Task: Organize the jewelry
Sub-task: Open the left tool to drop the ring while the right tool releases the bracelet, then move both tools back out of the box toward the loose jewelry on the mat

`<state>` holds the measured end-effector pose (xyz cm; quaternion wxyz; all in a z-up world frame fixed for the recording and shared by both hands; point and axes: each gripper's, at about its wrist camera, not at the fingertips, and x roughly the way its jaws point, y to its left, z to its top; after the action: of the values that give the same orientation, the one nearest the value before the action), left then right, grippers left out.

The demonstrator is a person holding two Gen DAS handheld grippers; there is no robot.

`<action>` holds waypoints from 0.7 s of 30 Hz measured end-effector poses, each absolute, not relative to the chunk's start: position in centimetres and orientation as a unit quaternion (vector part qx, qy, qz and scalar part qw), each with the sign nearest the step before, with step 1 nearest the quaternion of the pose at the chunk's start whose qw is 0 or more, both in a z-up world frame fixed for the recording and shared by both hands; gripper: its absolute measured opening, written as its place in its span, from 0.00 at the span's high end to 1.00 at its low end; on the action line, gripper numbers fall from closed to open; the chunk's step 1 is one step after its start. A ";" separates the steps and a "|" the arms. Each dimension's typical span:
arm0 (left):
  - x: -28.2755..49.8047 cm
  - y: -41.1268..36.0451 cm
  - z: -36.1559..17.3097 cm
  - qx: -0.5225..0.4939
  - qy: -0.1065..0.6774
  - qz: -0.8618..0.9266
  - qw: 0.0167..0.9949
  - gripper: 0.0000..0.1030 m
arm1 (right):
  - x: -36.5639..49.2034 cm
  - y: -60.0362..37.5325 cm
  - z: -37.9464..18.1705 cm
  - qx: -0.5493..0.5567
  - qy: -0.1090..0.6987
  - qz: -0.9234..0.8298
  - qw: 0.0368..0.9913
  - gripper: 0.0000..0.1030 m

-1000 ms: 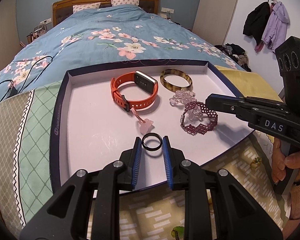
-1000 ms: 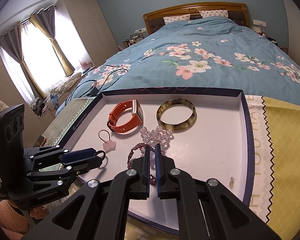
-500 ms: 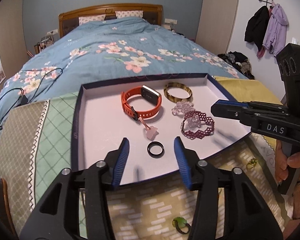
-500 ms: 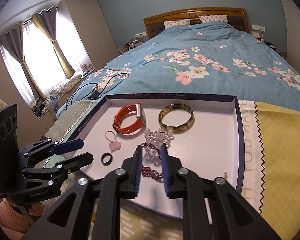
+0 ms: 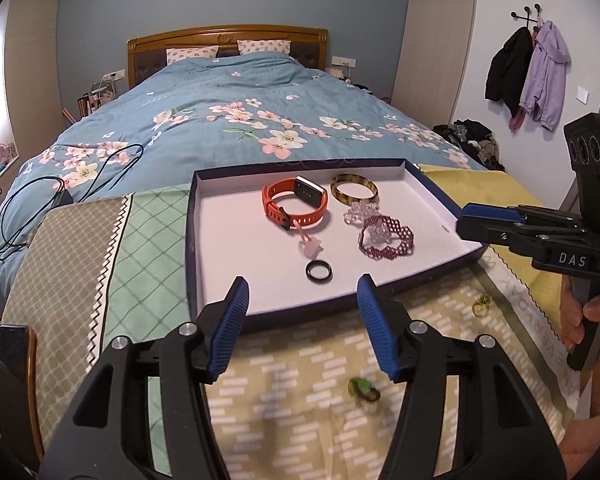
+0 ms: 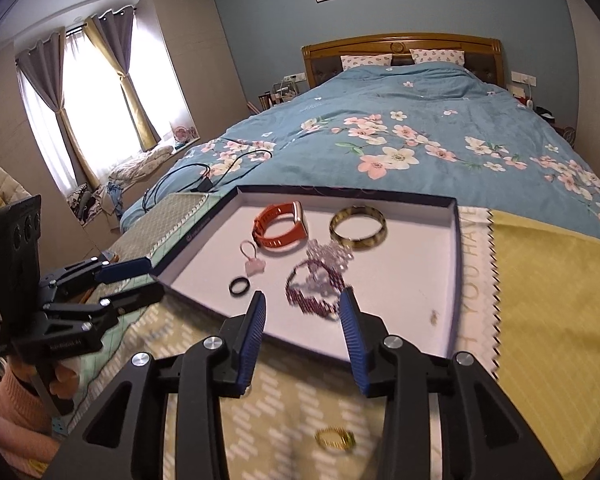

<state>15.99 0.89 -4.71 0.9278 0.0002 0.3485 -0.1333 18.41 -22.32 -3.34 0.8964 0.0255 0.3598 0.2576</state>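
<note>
The left gripper and the right gripper are both opening with nothing held between their blue pads, while the black ring and the purple beaded bracelet lie flat inside the white tray on the bed.

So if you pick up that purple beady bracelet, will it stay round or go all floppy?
Probably floppy: the purple beaded bracelet is woven from many tiny beads and already lies in an uneven loop in the tray. It likely sags from a pinch, and looks light.
</note>
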 end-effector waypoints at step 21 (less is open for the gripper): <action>12.1 0.4 -7.8 0.040 0.395 -0.167 0.902 0.60 | 14.0 -25.4 -7.8 0.007 0.420 0.221 0.880 0.65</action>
<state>12.10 0.35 -7.82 0.9024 0.0401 0.3950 -0.1673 13.98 -25.41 -7.79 0.8801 0.0070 0.4201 0.2211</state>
